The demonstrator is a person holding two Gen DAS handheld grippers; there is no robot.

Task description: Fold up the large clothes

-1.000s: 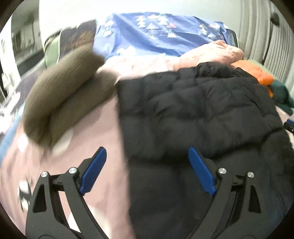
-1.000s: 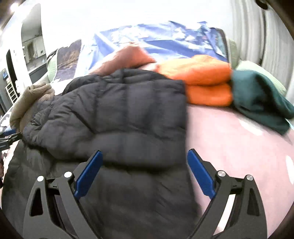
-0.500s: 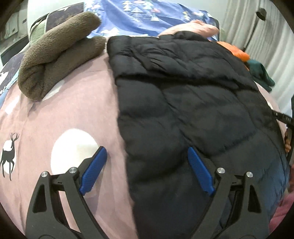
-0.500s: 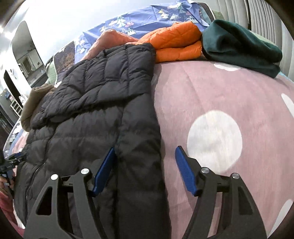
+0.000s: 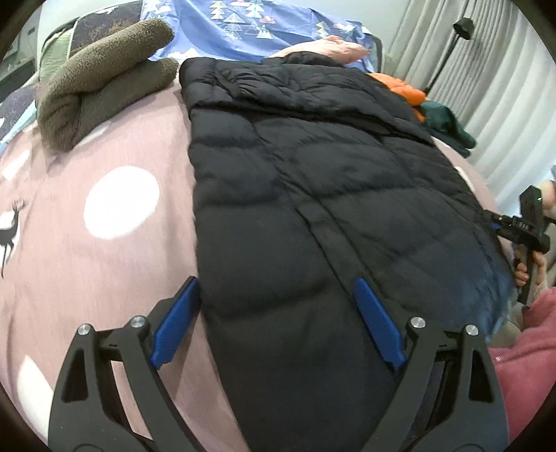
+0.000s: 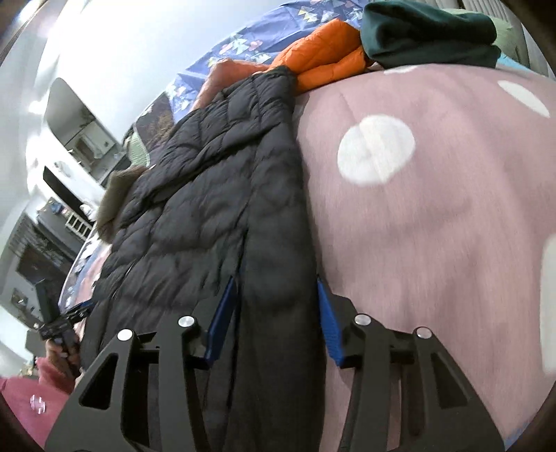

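One black puffer jacket (image 5: 312, 194) flat on pink spotted bedspread (image 5: 114, 243), long axis running from near hem to far collar, collar end toward blue sheet (image 5: 243, 31). Other folded garments: one brown fleece (image 5: 100, 76), one orange jacket (image 6: 323, 52), one dark green garment (image 6: 427, 34). Two grippers. Left gripper (image 5: 278, 320) spread wide over jacket's left hem edge, pads not pressing. Right gripper (image 6: 278, 313) closing, jacket's right edge between jaws.

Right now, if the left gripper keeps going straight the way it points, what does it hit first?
Most likely the black puffer jacket: the left gripper is open with the jacket's near left edge between its fingers, lying on the pink bedspread. Depth is hard to judge.
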